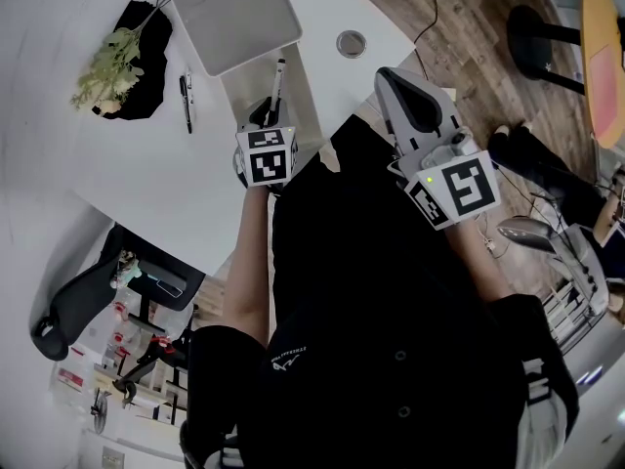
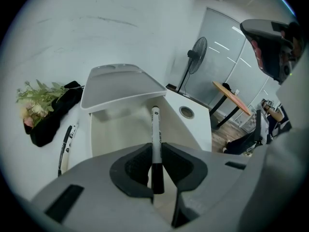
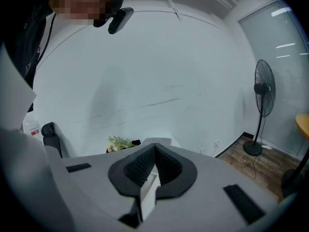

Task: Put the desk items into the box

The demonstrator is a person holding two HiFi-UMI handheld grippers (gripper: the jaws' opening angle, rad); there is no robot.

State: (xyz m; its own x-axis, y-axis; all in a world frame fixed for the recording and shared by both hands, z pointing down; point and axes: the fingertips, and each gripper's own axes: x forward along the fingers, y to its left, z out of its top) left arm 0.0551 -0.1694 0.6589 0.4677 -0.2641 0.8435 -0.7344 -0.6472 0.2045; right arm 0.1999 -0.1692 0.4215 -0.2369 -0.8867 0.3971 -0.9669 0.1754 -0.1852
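A white box [image 1: 276, 98] stands on the white desk [image 1: 117, 184] with its lid [image 1: 234, 16] tipped open behind it. My left gripper [image 1: 266, 117] is shut on a black-and-white marker [image 1: 277, 78] that points over the box's inside. In the left gripper view the marker [image 2: 155, 134] stands between the dark pads [image 2: 136, 167], above the box [image 2: 118, 129]. A second pen [image 1: 186, 101] lies on the desk to the left of the box. My right gripper [image 1: 391, 76] is raised off the desk's right side, shut with nothing in it [image 3: 154, 151].
A black pouch [image 1: 146, 42] with a green sprig [image 1: 107, 66] on it lies at the desk's far left. A round cable grommet [image 1: 352, 43] is set in the desk to the right of the box. An office chair [image 1: 78, 306] and a wooden floor [image 1: 469, 27] lie beyond the desk's edges.
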